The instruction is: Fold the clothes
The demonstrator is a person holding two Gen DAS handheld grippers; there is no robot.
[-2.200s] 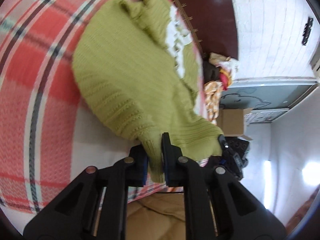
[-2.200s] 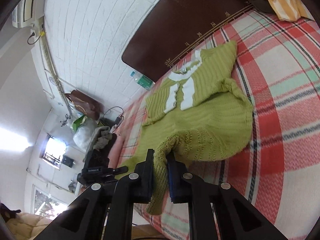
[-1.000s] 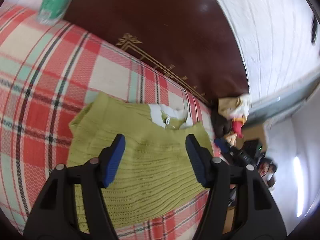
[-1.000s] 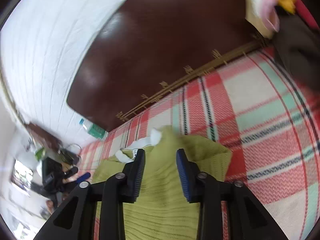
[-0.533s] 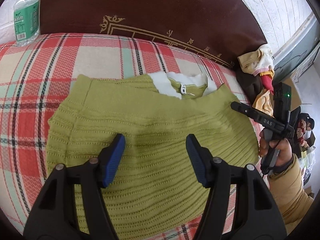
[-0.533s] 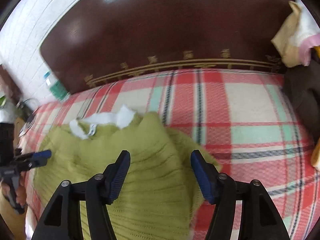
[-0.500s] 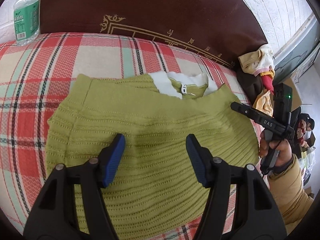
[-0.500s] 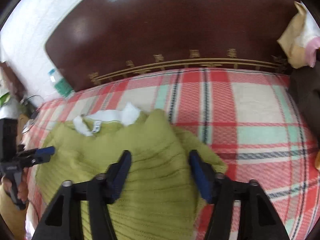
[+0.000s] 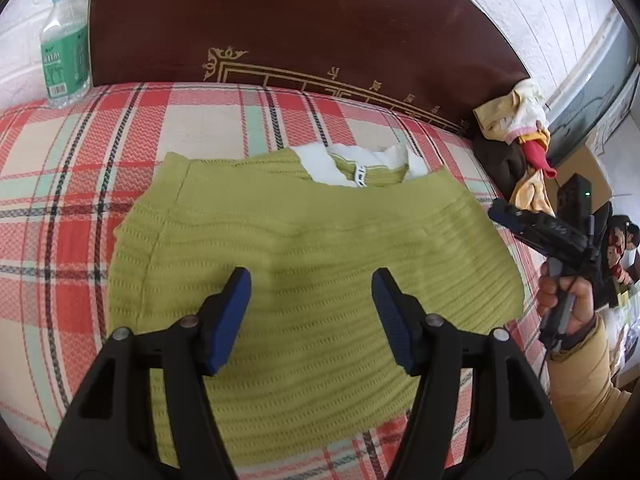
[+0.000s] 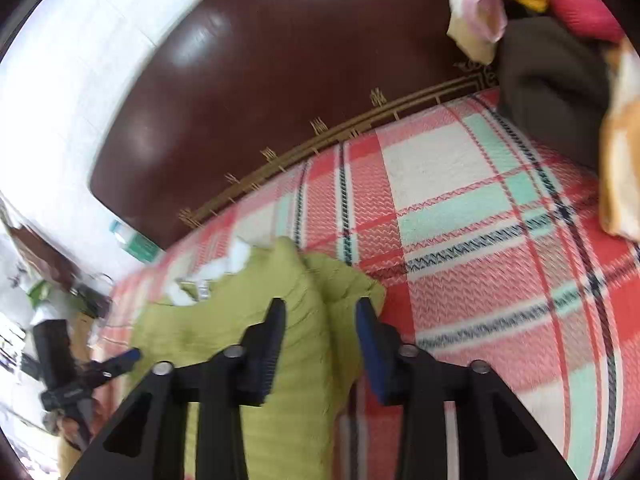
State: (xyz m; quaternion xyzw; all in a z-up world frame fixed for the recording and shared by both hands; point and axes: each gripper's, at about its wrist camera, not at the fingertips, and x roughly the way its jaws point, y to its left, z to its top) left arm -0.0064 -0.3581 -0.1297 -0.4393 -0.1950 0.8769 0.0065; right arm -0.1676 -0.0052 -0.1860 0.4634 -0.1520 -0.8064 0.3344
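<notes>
Green knitted sweater lies folded once on the plaid bed, its white collar toward the headboard. Above it, the left gripper is spread and empty, while the right gripper is opening over the sweater's edge, holding nothing. More folds seem left.

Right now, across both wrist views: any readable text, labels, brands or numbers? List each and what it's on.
None can be read for certain.
water bottle: green label with white print and a barcode, too small to read.
neck tag on the green sweater: dark marks, too small.
headboard: gold ornamental motifs, not legible as text.
right gripper: pale lettering on its body, blurred.
Right wrist view: motion-blurred, nothing legible.
</notes>
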